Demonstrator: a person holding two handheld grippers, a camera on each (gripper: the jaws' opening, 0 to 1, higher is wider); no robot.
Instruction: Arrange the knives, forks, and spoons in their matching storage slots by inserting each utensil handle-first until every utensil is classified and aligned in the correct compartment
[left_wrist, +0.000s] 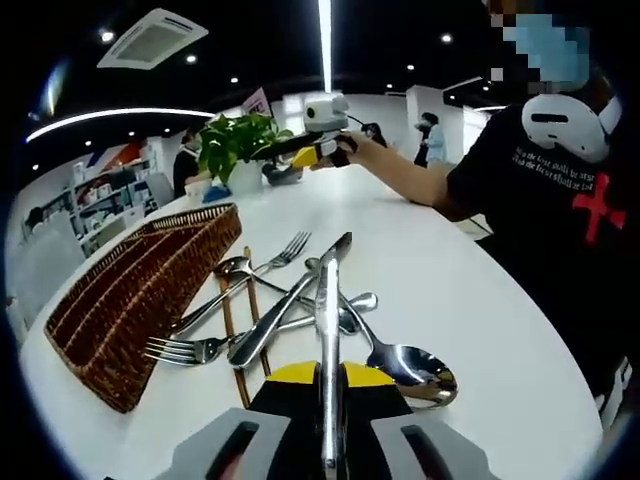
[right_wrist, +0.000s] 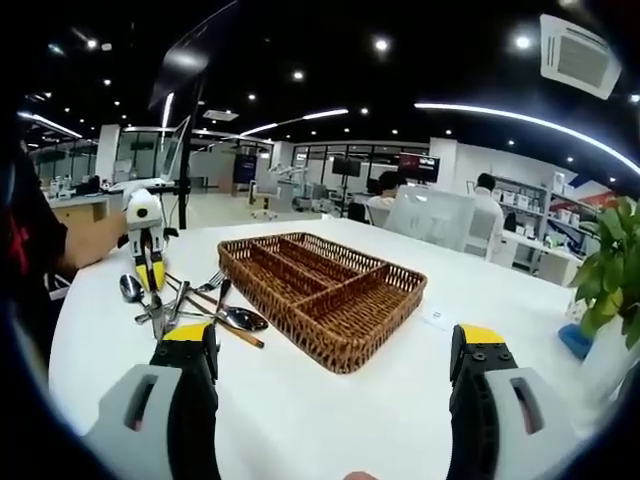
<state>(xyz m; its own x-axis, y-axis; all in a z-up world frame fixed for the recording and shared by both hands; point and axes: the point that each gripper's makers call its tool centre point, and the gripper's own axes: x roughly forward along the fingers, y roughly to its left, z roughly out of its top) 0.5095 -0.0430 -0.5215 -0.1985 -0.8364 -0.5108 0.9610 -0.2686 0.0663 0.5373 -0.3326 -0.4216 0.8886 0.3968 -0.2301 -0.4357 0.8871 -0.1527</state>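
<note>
Left gripper view: left gripper (left_wrist: 327, 420) clamped on knife (left_wrist: 329, 330) above cutlery pile (left_wrist: 290, 310), wicker tray (left_wrist: 140, 290) beside on tabletop (left_wrist: 450, 270). Right gripper (right_wrist: 335, 400) jaws apart, nothing held.

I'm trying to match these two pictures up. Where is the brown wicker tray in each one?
Left gripper view: the wicker tray lies at left, slanting, left of the pile of cutlery.
Right gripper view: the tray sits at centre, empty, right of the cutlery.
Shared landmark: the potted plant, at the right edge.
</note>
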